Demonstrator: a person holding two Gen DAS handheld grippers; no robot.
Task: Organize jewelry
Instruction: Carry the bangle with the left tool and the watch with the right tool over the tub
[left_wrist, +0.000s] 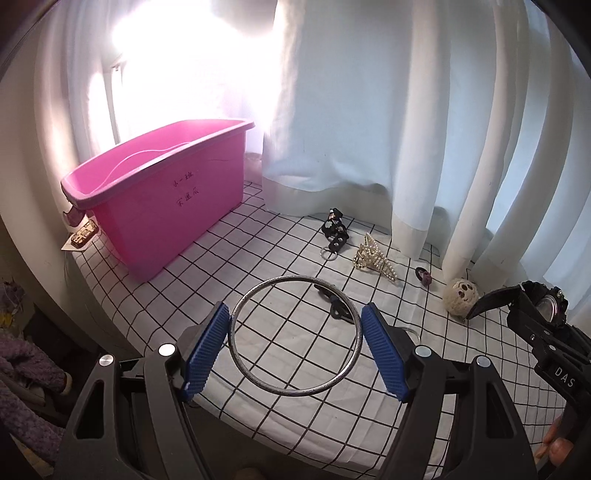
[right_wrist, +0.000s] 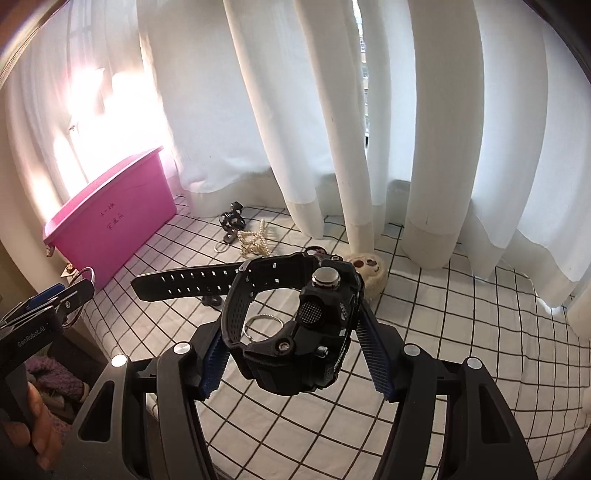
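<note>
The left gripper (left_wrist: 295, 345) has its blue pads (left_wrist: 205, 356) spread wide and pressed against the two sides of a thin silver bangle (left_wrist: 295, 336), which it holds clear above the checked cloth (left_wrist: 258, 391). To its right, the right gripper (right_wrist: 291, 350) stands a little less wide and clamps a chunky black watch (right_wrist: 317, 332) by its case, the dial turned sideways and one perforated strap (right_wrist: 184, 282) sticking out to the left. A hand (right_wrist: 40, 435) grips the handle of the left tool at the near left edge of the right wrist view.

Below the two tools the white cloth with its black grid lies spread over the surface. On it, just under the watch, rests a small silver ring (right_wrist: 264, 325), and beside it a small dark clip (right_wrist: 210, 301). Farther off sit a gold, pearl-studded hair claw (left_wrist: 373, 258), a black strap piece with a metal ring (left_wrist: 334, 230), a small dark hair tie (left_wrist: 424, 275), and a round, fuzzy cream ball with a face (left_wrist: 461, 295) near the curtain hem.

At the far left stands a pink plastic bin (left_wrist: 162, 206) with dark writing on its side. White curtains (left_wrist: 406, 129) hang behind everything, with bright light showing through at the left.
</note>
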